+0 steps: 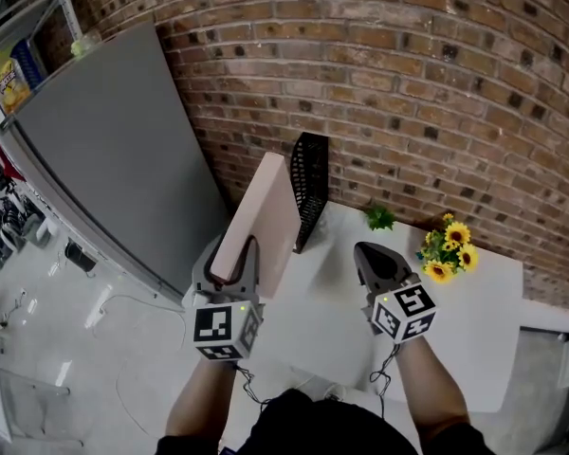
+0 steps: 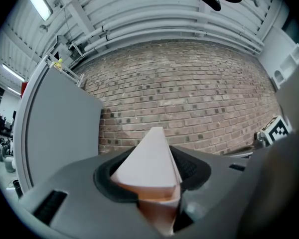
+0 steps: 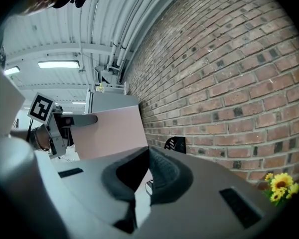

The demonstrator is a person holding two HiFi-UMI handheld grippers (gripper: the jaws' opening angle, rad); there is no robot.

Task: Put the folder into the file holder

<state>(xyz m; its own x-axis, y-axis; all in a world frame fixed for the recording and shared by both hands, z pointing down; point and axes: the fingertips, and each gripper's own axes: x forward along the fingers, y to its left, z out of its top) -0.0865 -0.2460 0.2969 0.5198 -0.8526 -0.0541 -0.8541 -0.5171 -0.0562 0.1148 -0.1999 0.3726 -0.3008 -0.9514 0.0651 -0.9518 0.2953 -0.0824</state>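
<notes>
- As the head view looks down on the white table (image 1: 474,320), the left gripper (image 1: 229,263) has its fingers clamped on the near end of a flat pale-pink card folder (image 1: 266,211). The folder stands on edge, with its long axis running away from the person toward the brick wall.
- A black mesh file holder (image 1: 310,183) stands upright at the back of the table, just beside the folder's far end and on its right. Whether the two touch cannot be told.
- The right gripper (image 1: 372,254) hangs over the table to the right of the file holder, near a bunch of yellow sunflowers (image 1: 448,249).
- In the left gripper view, the folder (image 2: 149,158) fills the gap between the dark fingers (image 2: 193,169), which pinch it, and it points straight ahead at the wall. The file holder is out of this view.
- In the right gripper view, the fingers (image 3: 162,176) are pressed together with nothing between them. The folder (image 3: 109,131) stands to the left, and the file holder's (image 3: 175,144) top corner peeks out beyond.
- The left gripper looks to be the one that must act. The folder probably has to go up, a little to the right and then down, with its long axis kept in line with the file holder's slot.
</notes>
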